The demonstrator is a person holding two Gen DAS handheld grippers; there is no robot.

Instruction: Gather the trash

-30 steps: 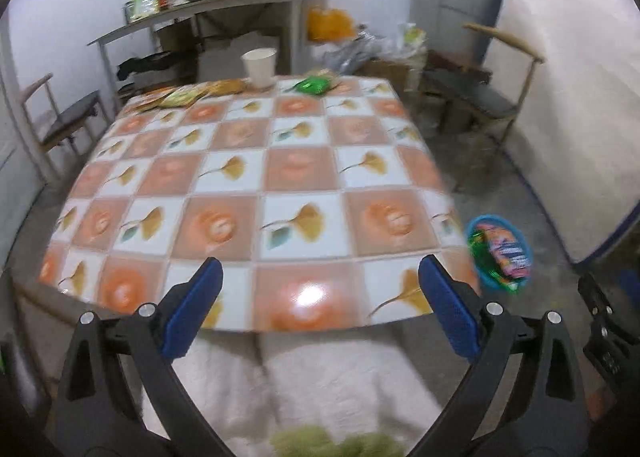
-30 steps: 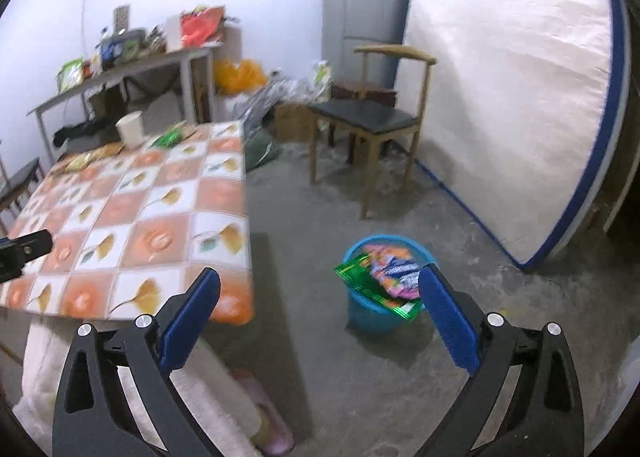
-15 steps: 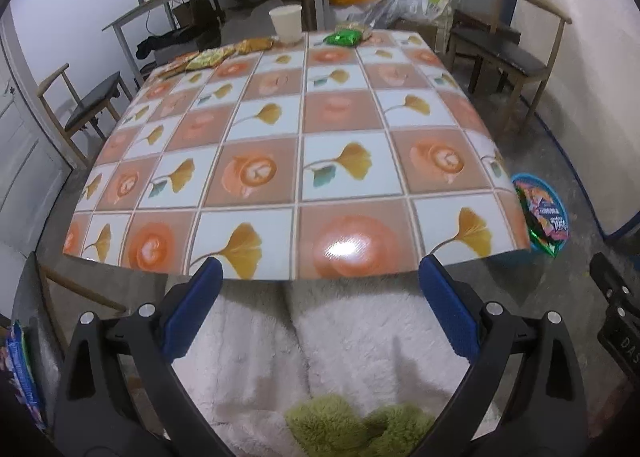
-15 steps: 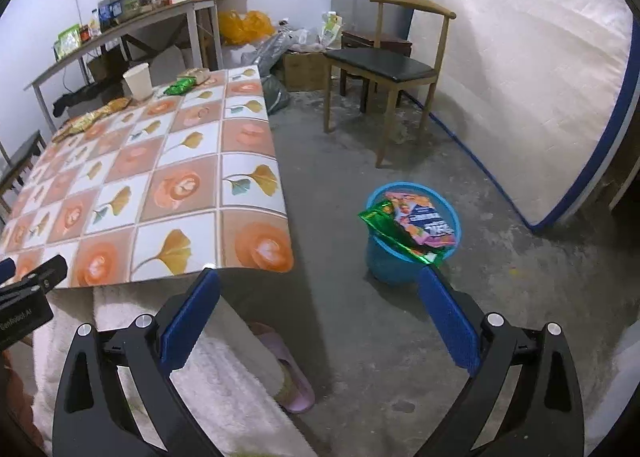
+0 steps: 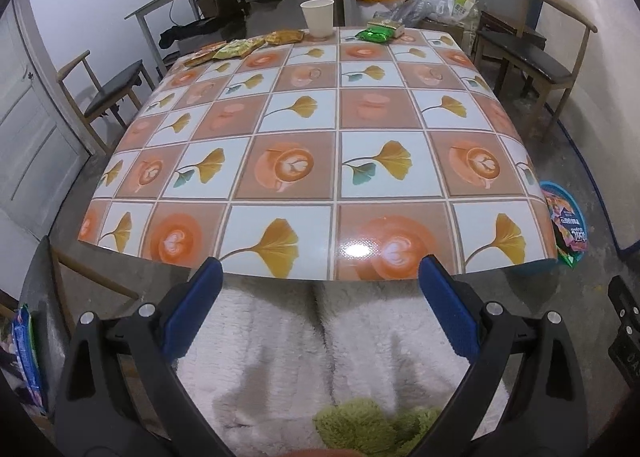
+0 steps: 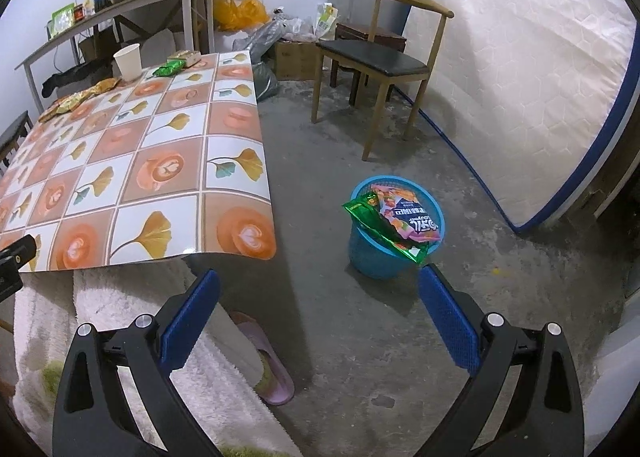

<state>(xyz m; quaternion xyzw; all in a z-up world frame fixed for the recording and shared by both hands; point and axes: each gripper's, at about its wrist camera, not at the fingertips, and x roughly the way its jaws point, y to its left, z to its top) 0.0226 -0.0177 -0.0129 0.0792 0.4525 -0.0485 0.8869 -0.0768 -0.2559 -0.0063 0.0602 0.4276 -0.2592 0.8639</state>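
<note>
A: Nearest first?

B: Both tools. The left gripper point(image 5: 318, 289) stands wide with nothing between its ribbed blue pads point(image 5: 194, 307); it hangs over fluffy white trousers point(image 5: 320, 341), just short of the table edge. The right gripper point(image 6: 318, 297) is just as wide and bare, over rough grey concrete floor point(image 6: 360, 337), with a soft pink slipper point(image 6: 268, 369) beside the trouser leg.

A: And the table?

B: Its glossy cloth point(image 5: 320, 161) is a grid of squares, orange coffee cups alternating with yellow ginkgo leaves (a lamp glare sits on the near row). The near and middle rows are bare cloth.

A: So where is the trash?

B: At the far edge: a row of flat, crinkled yellow-orange packets point(image 5: 244, 47) on the left, an upright white paper cup point(image 5: 318, 17) in the middle, and a shiny green packet point(image 5: 374, 34) just right of it.

A: The bin?

B: A round blue plastic mesh bin point(image 6: 380, 253) on the floor, right of the table. 2 foil bags lie across its rim, a green one point(image 6: 376, 227) under a pink one point(image 6: 408, 217).

A: Beyond?

B: A wooden chair point(image 6: 376, 65) with a black padded seat, and a quilted mattress point(image 6: 520, 77) on edge.
</note>
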